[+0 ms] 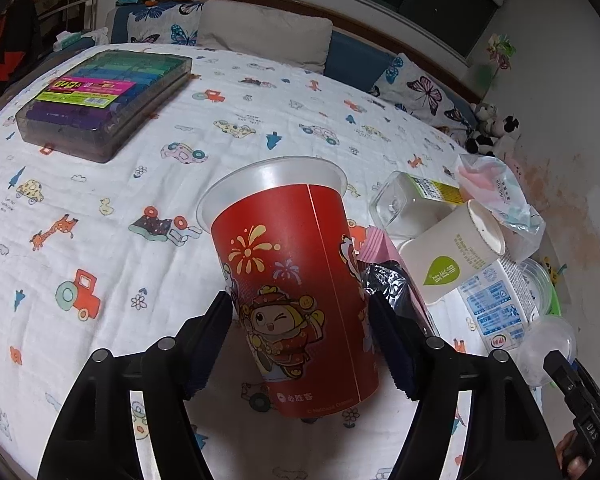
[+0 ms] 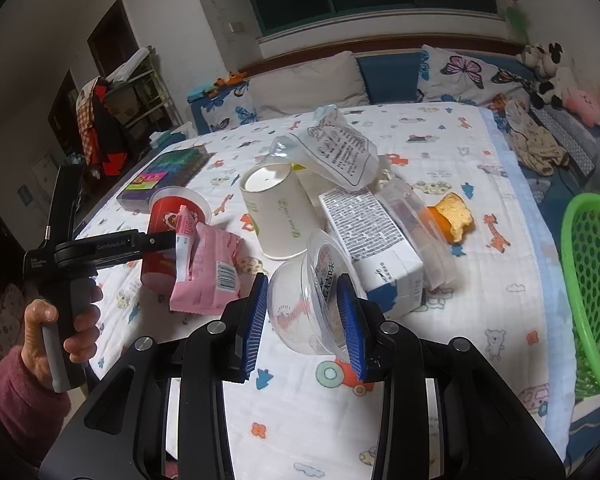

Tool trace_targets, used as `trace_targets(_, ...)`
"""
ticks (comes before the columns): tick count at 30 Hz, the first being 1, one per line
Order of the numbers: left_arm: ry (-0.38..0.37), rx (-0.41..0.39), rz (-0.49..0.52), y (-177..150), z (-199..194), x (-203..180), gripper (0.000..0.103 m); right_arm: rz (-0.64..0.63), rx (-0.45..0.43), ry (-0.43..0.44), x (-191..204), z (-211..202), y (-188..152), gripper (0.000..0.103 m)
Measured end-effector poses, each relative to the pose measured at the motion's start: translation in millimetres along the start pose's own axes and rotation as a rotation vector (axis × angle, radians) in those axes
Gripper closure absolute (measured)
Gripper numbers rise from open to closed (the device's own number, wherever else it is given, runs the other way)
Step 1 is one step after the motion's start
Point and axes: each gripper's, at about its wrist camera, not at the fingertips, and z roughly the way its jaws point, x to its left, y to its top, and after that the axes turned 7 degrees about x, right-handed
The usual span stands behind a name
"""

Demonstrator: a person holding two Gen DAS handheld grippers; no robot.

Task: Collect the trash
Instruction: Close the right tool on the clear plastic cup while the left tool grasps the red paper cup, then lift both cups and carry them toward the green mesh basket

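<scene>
On the bed's printed sheet point(image 1: 100, 208), my left gripper point(image 1: 300, 320) is clamped on a red paper cup point(image 1: 296, 280), both pads pressed to its sides. Right of it lie a pink wrapper point(image 2: 208, 268), a white paper cup point(image 2: 276, 216) and a carton point(image 2: 372, 236). My right gripper point(image 2: 302, 316) grips a clear plastic cup point(image 2: 312, 304). A green basket point(image 2: 592, 284) sits far right.
</scene>
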Motion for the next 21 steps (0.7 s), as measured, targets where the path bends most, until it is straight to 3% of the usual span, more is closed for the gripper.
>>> trace_targets(5,0.009,-0.014,0.009,9,1,-2,0.021,0.008,-0.006,-0.001,-2,-1,0,0.067)
trace_targets(10,0.009,0.006,-0.007,19,11,2,0.022,0.022,-0.014,-0.003,-5,-4,0,0.067)
trace_targets(13,0.010,0.006,-0.005,21,15,4,0.029,0.029,-0.019,-0.007,-8,-7,-2,0.067)
trace_targets(21,0.014,-0.036,0.027,10,-6,1,0.032,0.027,-0.034,0.010,-5,-18,-4,0.067)
